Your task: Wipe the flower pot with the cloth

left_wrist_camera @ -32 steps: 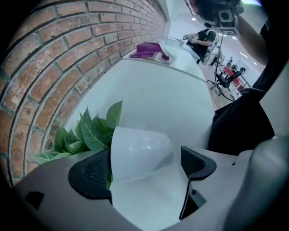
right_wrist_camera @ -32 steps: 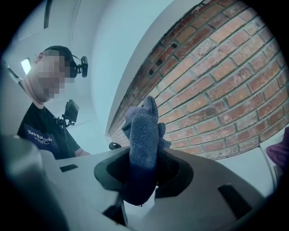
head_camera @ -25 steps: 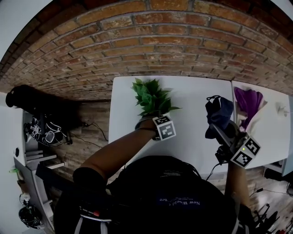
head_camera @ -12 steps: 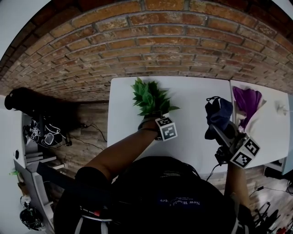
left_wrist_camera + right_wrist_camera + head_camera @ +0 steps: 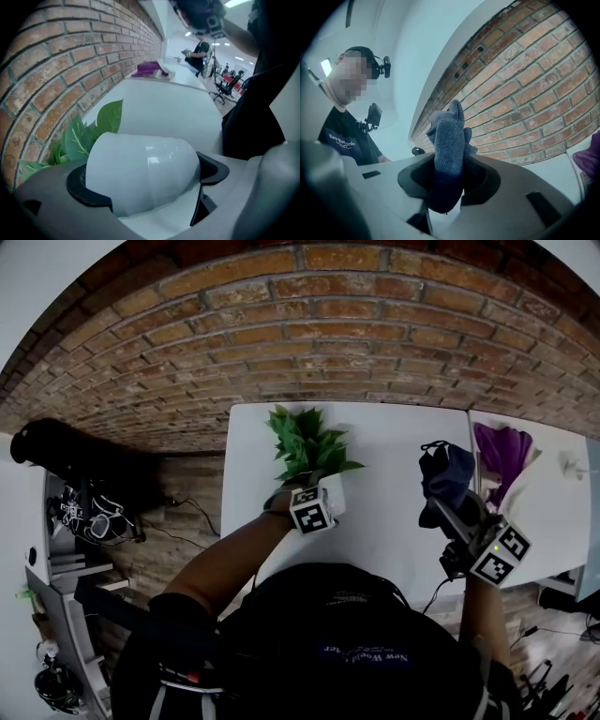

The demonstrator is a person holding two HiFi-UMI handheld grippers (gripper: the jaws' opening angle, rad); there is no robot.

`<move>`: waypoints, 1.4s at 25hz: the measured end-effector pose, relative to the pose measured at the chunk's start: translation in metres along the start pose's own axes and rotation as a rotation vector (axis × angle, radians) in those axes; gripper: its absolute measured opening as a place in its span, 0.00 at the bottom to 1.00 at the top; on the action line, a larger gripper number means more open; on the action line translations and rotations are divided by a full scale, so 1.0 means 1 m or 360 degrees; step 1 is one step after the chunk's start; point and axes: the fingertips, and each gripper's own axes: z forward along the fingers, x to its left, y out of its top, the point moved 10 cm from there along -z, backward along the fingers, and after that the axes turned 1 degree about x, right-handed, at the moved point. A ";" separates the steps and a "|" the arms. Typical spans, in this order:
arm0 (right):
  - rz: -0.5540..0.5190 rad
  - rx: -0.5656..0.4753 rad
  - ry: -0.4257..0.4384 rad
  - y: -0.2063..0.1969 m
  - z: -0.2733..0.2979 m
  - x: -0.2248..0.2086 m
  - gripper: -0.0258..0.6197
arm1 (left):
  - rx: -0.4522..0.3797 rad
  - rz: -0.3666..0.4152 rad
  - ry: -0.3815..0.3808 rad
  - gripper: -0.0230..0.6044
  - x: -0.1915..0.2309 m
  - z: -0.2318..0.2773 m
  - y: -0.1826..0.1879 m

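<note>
A white flower pot (image 5: pixel 330 495) with a green leafy plant (image 5: pixel 305 442) stands on the white table (image 5: pixel 394 531) near its left front. My left gripper (image 5: pixel 319 501) points steeply down at it. In the left gripper view the pot (image 5: pixel 140 173) fills the space between the wide-spread jaws, which have just been opening, and I see no squeeze on it. My right gripper (image 5: pixel 452 514) hovers over the table's right part, shut on a dark blue cloth (image 5: pixel 445 474). In the right gripper view the cloth (image 5: pixel 447 140) stands up between the jaws.
A brick wall (image 5: pixel 309 343) runs along the table's far edge. A second white table (image 5: pixel 553 512) adjoins on the right, with a purple cloth (image 5: pixel 506 451) on it. Left of the table are wood flooring, cables and a black object (image 5: pixel 47 442).
My left gripper has pulled back a little toward me and to the left, so the pot's white side now shows beside the marker cube. The right gripper and its cloth have stayed put.
</note>
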 end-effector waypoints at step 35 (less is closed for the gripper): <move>-0.1357 0.0336 0.0415 0.073 0.154 0.214 0.22 | -0.1206 0.0355 0.0297 0.93 -0.058 -0.285 0.047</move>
